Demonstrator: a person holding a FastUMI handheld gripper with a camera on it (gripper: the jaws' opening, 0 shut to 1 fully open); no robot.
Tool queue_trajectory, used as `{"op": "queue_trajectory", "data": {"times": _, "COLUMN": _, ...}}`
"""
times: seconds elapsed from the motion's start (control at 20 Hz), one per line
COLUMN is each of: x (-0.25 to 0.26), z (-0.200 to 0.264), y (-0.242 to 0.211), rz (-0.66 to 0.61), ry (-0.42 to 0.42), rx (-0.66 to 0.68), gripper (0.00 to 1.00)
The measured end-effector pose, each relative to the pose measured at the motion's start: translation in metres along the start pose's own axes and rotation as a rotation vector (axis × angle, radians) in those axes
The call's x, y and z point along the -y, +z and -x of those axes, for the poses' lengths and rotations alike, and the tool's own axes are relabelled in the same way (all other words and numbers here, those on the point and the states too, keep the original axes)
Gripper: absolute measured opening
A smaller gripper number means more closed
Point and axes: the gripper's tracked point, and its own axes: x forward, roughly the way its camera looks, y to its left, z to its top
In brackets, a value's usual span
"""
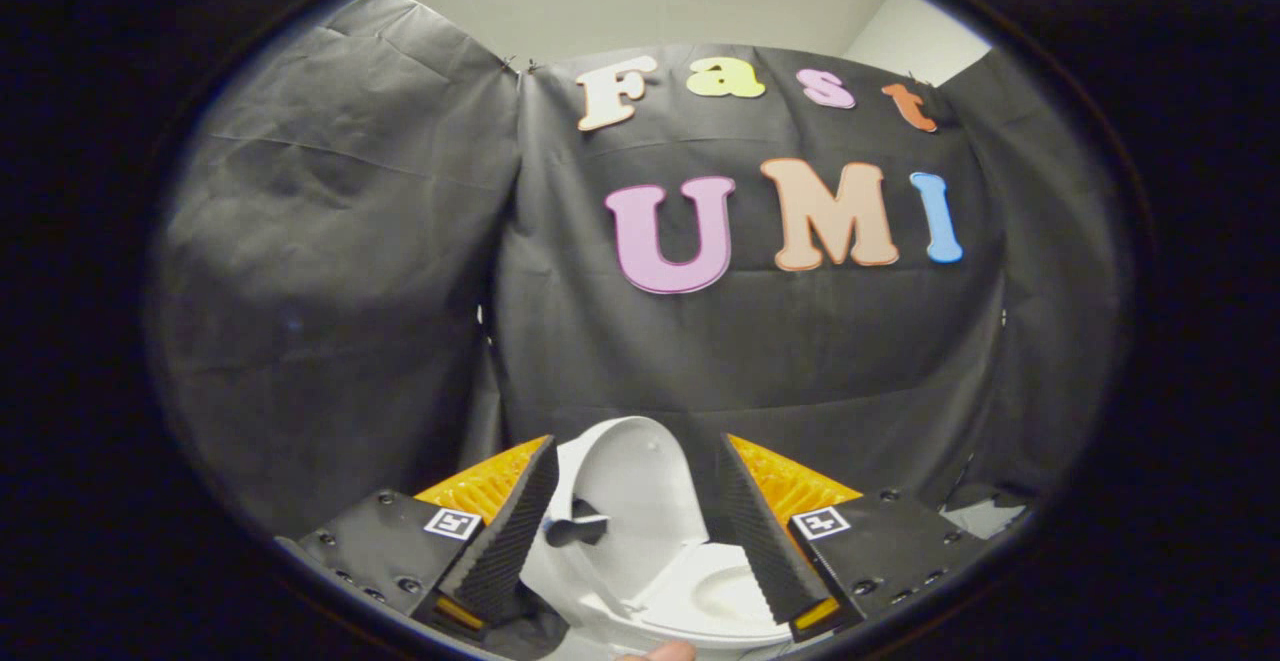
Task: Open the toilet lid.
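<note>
We see the lid [630, 481] upright at lower centre, bowl [715, 596] exposed, our gripper [635, 461] open, fingers either side, gripping nothing.

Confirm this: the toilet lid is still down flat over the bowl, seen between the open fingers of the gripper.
Not right. The gripper view shows the toilet lid raised upright, leaving the bowl uncovered. It does sit between the open fingers of the gripper.

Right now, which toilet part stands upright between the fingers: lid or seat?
The lid: it stands raised against the black cloth wall, between the open gripper fingers. The seat lies flat below it, around the bowl opening.
</note>
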Motion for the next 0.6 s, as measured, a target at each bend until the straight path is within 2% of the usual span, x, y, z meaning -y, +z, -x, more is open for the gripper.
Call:
{"op": "queue_trajectory", "data": {"times": 0.2, "x": 0.061, "z": 0.027, "y": -0.02, "rz": 0.07, "ry": -0.011, "rx": -0.047, "gripper": 0.96}}
{"op": "queue_trajectory", "data": {"times": 0.35, "x": 0.083, "z": 0.045, "y": -0.039, "rz": 0.102, "ry": 0.054, "rx": -0.091, "gripper": 0.96}}
{"op": "queue_trajectory", "data": {"times": 0.4, "x": 0.096, "z": 0.052, "y": -0.047, "rz": 0.143, "ry": 0.053, "rx": -0.115, "gripper": 0.96}}
{"op": "queue_trajectory", "data": {"times": 0.5, "x": 0.131, "z": 0.066, "y": -0.056, "rz": 0.211, "ry": 0.001, "rx": -0.11, "gripper": 0.96}}
{"op": "queue_trajectory", "data": {"times": 0.6, "x": 0.161, "z": 0.076, "y": -0.059, "rz": 0.178, "ry": -0.069, "rx": -0.048, "gripper": 0.97}}
